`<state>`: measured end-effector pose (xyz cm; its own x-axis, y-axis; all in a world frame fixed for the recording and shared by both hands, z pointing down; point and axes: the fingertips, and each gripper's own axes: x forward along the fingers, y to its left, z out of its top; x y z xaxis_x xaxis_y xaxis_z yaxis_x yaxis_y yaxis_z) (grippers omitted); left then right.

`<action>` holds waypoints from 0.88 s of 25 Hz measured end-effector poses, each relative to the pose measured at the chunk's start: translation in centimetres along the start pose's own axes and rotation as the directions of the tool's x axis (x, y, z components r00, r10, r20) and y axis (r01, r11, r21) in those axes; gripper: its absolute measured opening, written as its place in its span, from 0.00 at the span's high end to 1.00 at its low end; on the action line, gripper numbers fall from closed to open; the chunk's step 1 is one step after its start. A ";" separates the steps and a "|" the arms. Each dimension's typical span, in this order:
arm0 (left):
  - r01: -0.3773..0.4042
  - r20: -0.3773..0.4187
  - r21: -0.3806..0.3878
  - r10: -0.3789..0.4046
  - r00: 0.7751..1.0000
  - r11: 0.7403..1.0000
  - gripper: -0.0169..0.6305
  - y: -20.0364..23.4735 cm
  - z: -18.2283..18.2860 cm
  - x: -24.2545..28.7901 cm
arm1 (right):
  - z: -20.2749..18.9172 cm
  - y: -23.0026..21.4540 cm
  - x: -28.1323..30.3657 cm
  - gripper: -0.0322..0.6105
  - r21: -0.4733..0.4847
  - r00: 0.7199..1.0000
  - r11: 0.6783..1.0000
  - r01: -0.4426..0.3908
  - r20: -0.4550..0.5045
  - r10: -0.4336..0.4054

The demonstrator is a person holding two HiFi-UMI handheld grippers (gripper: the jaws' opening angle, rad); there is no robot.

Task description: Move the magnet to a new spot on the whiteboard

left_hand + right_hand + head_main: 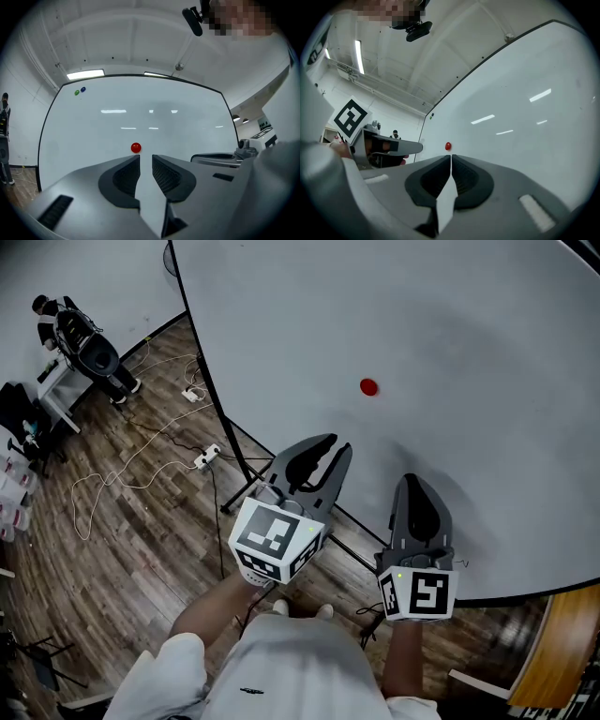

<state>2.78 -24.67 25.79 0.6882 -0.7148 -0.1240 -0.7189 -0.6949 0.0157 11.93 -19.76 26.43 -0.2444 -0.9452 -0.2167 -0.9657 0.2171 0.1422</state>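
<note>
A small round red magnet (368, 386) sticks to the big whiteboard (450, 324), which stands in front of me. My left gripper (333, 444) hovers below and left of the magnet, apart from it. Its jaws stand a little apart with nothing between them. In the left gripper view the magnet (136, 148) shows just above the left gripper (146, 157) tips. My right gripper (412, 479) hangs lower right of the magnet, its jaws together and empty. The right gripper view has the magnet (448, 146) just beyond the right gripper (451, 156).
A green magnet (77, 93) and a blue magnet (83, 89) sit in the board's top left corner. Cables and a power strip (207, 457) lie on the wooden floor by the board's stand. A person (84, 343) is at far left. Wooden furniture (562, 652) is at lower right.
</note>
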 end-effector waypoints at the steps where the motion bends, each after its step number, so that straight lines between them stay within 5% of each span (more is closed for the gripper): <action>1: 0.003 0.000 0.001 -0.003 1.000 1.000 0.87 0.0 0.0 0.5 | -0.1 -0.2 0.1 0.94 -0.001 1.000 1.000 0.000 0.001 0.000; 22: 0.024 -0.003 0.054 -0.023 1.000 0.998 0.76 2.4 1.3 8.2 | -0.7 -1.8 3.6 0.94 -0.001 1.000 1.000 0.000 -0.007 0.000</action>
<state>6.57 -32.05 23.57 0.7051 -0.6986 -0.1218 -0.7068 -0.7062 -0.0412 12.82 -23.76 26.06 -0.2439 -0.9468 -0.2102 -0.9656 0.2170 0.1429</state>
